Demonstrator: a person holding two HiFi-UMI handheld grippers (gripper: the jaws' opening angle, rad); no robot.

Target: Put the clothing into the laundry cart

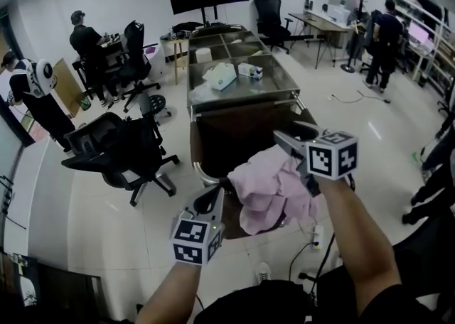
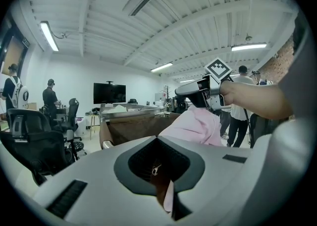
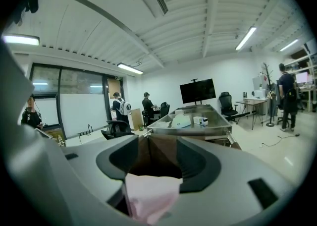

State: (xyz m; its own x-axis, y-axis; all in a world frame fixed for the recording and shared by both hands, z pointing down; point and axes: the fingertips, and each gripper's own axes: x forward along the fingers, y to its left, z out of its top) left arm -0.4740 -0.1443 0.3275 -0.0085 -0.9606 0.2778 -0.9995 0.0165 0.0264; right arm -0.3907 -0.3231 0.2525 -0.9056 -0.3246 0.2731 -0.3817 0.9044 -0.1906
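- Plainly, the crumpled pale-pink cloth garment (image 1: 274, 187) hung bunched over the near rim of the brown fabric-walled laundry cart with its metal tube rim (image 1: 234, 134). Part of it was above the hollow, and it was not yet down inside.
- The left gripper (image 1: 213, 198) was clamped on a fold at the garment's near-left edge, and a thin strip of pink showed pinched between its jaws.
- The right gripper (image 1: 288, 141) pointed out over the cart's mouth with its jaws wide apart. Pink cloth lay loose low in the gap, and the pads were not pressing on it.
- The step in hand looked like the drop into the cart. To do it well, the left gripper would need to carry its held fold forward past the rim before letting go. That way the bulk would fall inside and not drape over the tube or slide to the floor.
- The right gripper would need to draw clear without dragging the loose cloth back out.
- Beyond the cart's far end stood a long steel table (image 1: 277, 84), and a black office chair (image 1: 114, 152) stood to the left.
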